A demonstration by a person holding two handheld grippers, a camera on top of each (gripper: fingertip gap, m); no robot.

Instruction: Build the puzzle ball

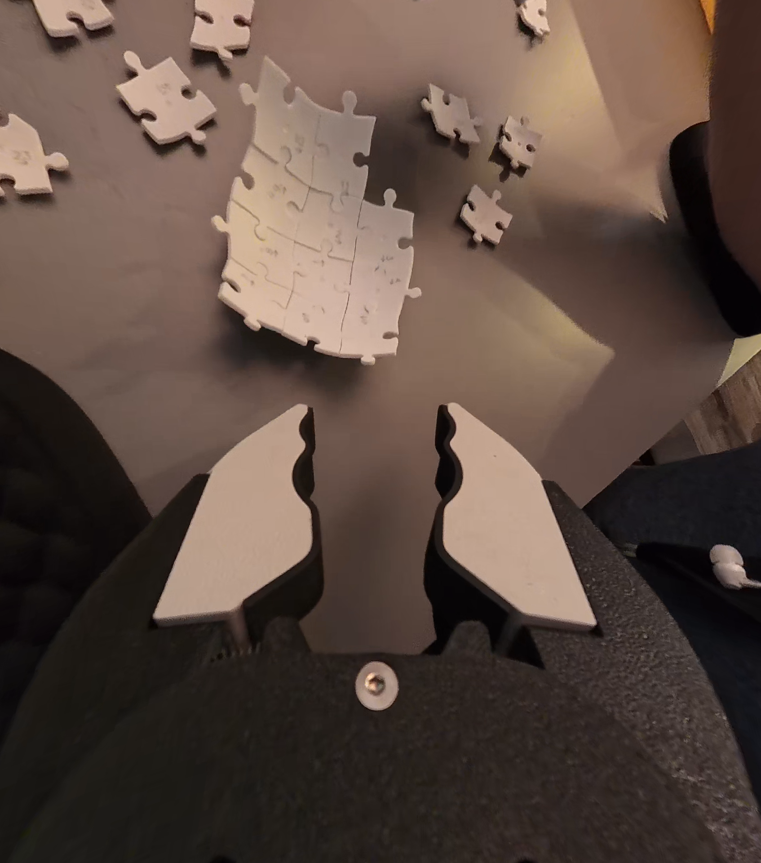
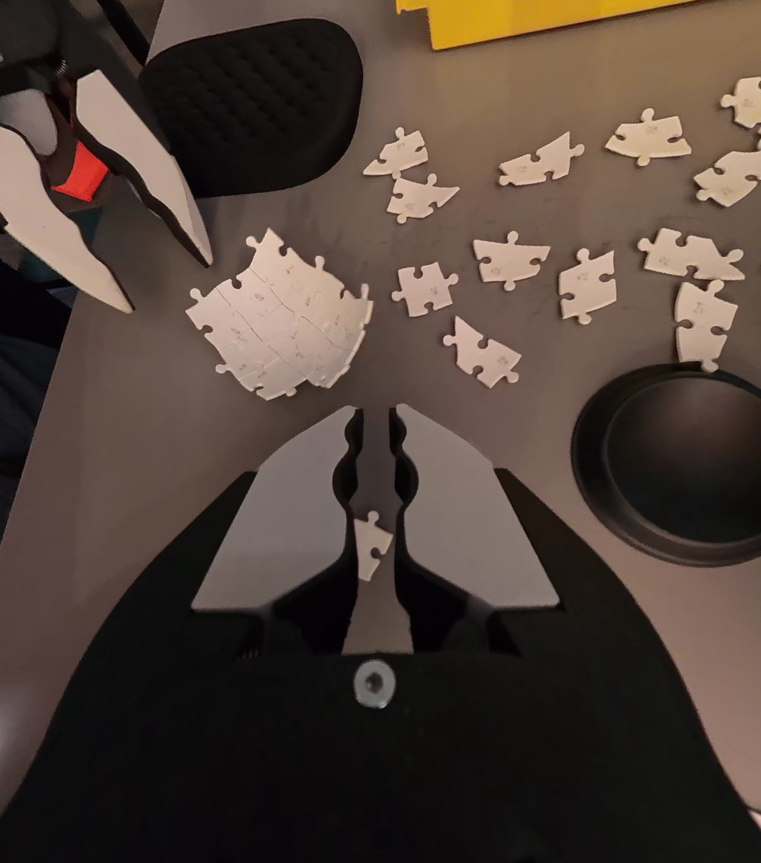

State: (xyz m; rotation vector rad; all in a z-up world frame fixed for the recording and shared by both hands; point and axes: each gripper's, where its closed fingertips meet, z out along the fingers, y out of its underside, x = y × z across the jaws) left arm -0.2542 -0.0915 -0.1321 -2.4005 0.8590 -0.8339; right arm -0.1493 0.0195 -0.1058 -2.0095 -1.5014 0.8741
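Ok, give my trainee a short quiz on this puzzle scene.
1. True or false: the left tool is shut.
2. The assembled curved section sits: A) on the grey table; B) between the left tool's fingers; C) inside a red bowl.
3. Fill the blank: in the right wrist view, most loose pieces lie to the ___ of the section.

Key: 1 false, it is open and empty; 2 A; 3 right.
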